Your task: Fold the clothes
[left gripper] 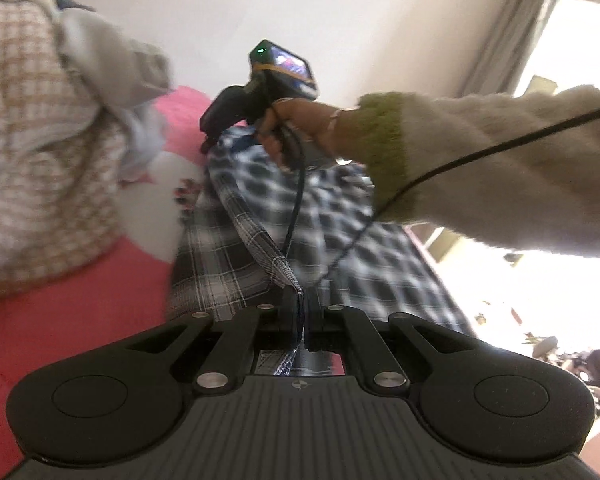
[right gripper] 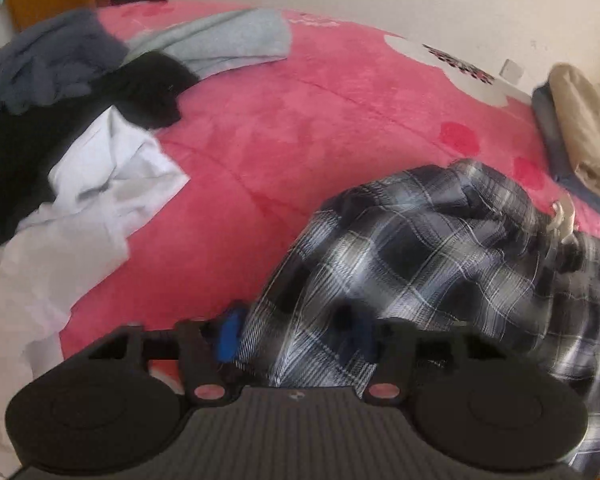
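Observation:
A black, grey and white plaid shirt [left gripper: 332, 224] lies on the pink bedspread [left gripper: 80, 320]. My left gripper [left gripper: 302, 312] is shut on a hem of the plaid shirt and holds it up taut. The right gripper [left gripper: 216, 136] shows in the left wrist view at the shirt's far edge, held by a hand in a cream sleeve. In the right wrist view the plaid shirt [right gripper: 420, 248] bunches between the right gripper's [right gripper: 296, 336] jaws, which stand wide apart with blue pads [right gripper: 228, 332]; the cloth covers the gap.
A checked beige garment [left gripper: 32, 160] and a pale shirt lie left in the left wrist view. On the pink bedspread [right gripper: 300, 120]: a white shirt [right gripper: 100, 184], black garment [right gripper: 140, 88], blue-grey clothes [right gripper: 40, 72], light grey top [right gripper: 228, 40], beige folded pile [right gripper: 584, 128].

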`<state>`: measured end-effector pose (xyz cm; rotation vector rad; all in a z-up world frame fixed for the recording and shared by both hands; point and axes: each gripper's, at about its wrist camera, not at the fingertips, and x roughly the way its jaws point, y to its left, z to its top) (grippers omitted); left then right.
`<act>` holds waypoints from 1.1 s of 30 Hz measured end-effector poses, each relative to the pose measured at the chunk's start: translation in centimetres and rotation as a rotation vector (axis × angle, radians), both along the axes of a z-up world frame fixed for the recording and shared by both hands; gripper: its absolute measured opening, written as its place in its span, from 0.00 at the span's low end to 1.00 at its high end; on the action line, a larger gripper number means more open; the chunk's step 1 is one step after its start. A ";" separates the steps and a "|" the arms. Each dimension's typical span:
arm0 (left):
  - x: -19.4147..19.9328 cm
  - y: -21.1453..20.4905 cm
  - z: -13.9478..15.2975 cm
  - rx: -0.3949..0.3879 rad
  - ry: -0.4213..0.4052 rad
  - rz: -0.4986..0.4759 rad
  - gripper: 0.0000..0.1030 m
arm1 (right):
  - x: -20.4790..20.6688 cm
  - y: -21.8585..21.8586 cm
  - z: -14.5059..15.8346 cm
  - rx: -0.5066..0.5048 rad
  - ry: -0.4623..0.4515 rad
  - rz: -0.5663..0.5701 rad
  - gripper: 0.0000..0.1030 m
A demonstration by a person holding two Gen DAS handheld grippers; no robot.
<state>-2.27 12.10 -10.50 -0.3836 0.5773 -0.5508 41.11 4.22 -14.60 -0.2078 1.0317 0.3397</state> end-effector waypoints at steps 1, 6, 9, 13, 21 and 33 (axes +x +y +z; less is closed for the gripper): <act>0.0 -0.3 0.1 -0.002 -0.007 -0.017 0.01 | 0.1 -0.7 0.1 0.022 -0.006 -0.017 0.21; 1.1 -2.1 0.1 -0.071 0.014 -0.100 0.01 | -1.0 -6.9 2.1 0.211 -0.069 -0.145 0.08; 1.4 -3.4 0.1 -0.103 0.018 -0.151 0.01 | -2.2 -10.9 3.1 0.247 -0.127 -0.203 0.08; 1.9 -4.8 0.0 -0.142 0.039 -0.189 0.01 | -2.3 -15.6 3.7 0.241 -0.185 -0.272 0.08; 3.2 -8.3 0.7 -0.211 0.081 -0.292 0.01 | -3.5 -22.7 5.4 0.265 -0.300 -0.390 0.08; 5.0 -13.7 -2.6 -0.183 0.170 -0.382 0.01 | -5.0 -32.2 1.4 0.254 -0.238 -0.592 0.08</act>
